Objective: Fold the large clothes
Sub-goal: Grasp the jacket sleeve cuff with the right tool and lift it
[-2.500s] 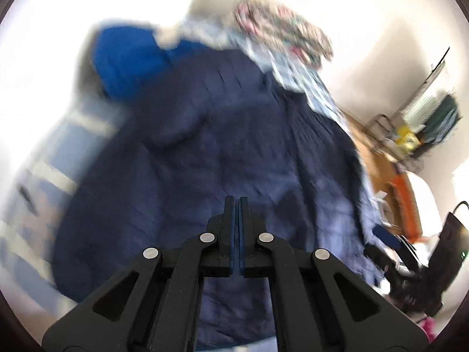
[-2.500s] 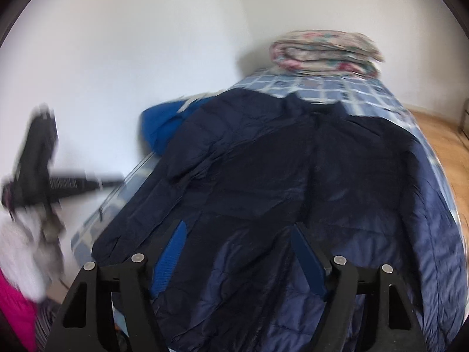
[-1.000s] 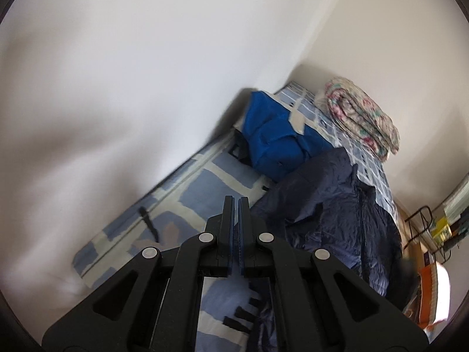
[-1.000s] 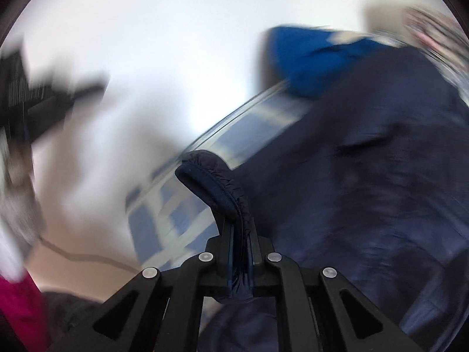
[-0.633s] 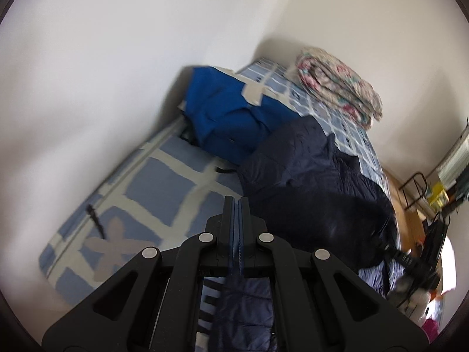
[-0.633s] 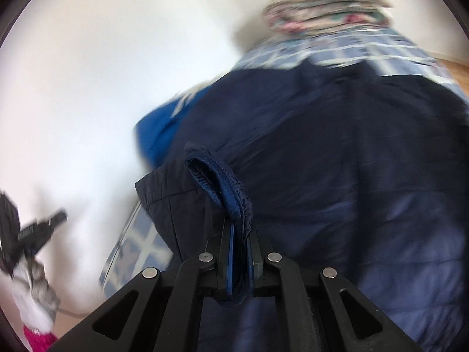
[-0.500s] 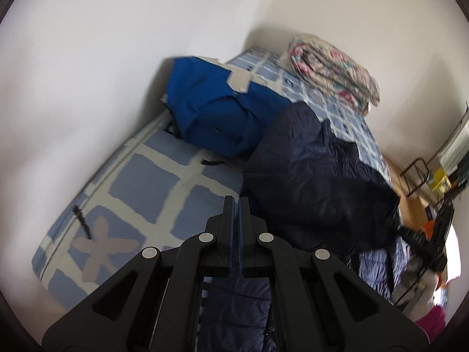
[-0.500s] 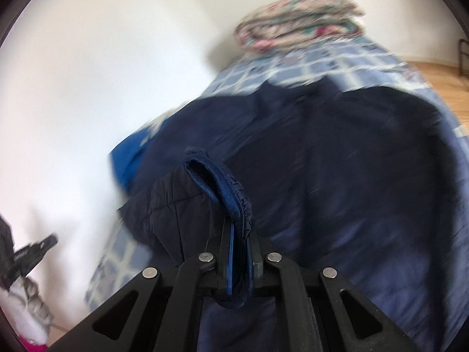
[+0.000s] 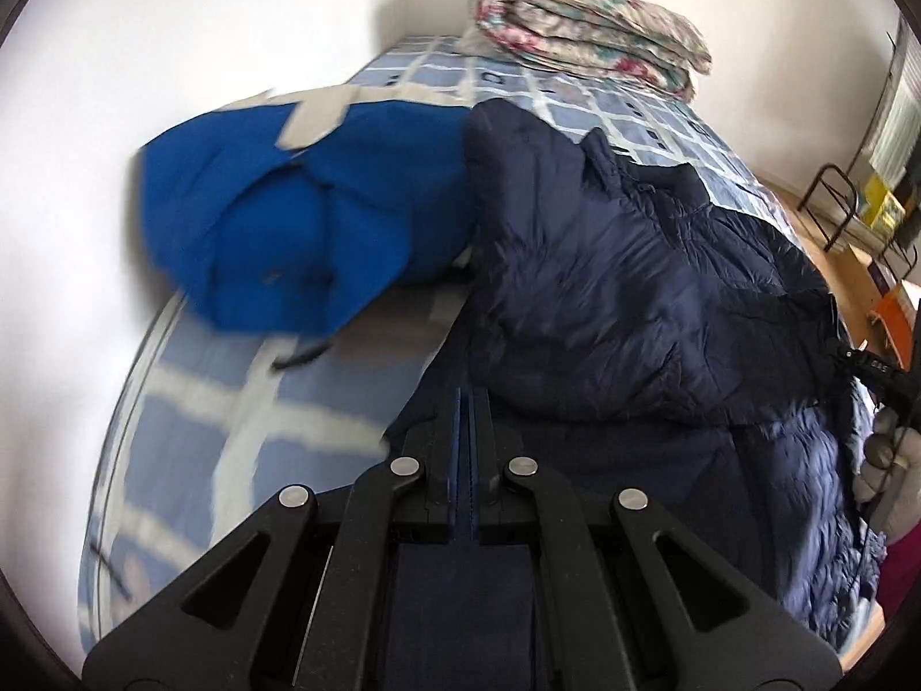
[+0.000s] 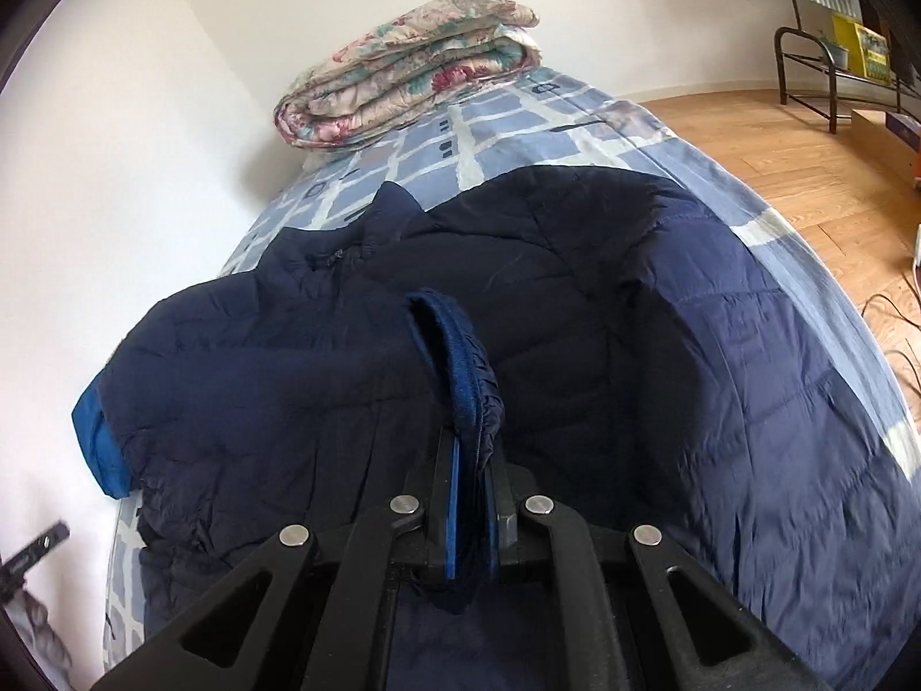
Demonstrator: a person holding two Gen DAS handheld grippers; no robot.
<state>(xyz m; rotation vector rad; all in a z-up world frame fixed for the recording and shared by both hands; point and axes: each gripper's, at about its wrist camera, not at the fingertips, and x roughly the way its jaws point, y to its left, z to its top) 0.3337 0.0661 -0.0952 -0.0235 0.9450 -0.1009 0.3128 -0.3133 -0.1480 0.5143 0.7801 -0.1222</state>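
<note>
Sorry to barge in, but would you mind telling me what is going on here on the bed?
A person with a gripping tool in each hand is folding a navy puffer jacket spread on the checked bed. The right tool is shut on the jacket's sleeve cuff, holding it over the jacket's body. The left tool is shut low over the jacket's edge; whether it grips fabric is unclear. A blue garment and folded floral quilt lie beyond.

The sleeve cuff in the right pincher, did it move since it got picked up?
Yes. The cuff, pinched in the right gripper, has gone from the wall-side bed edge across over the navy jacket, toward its middle.
</note>
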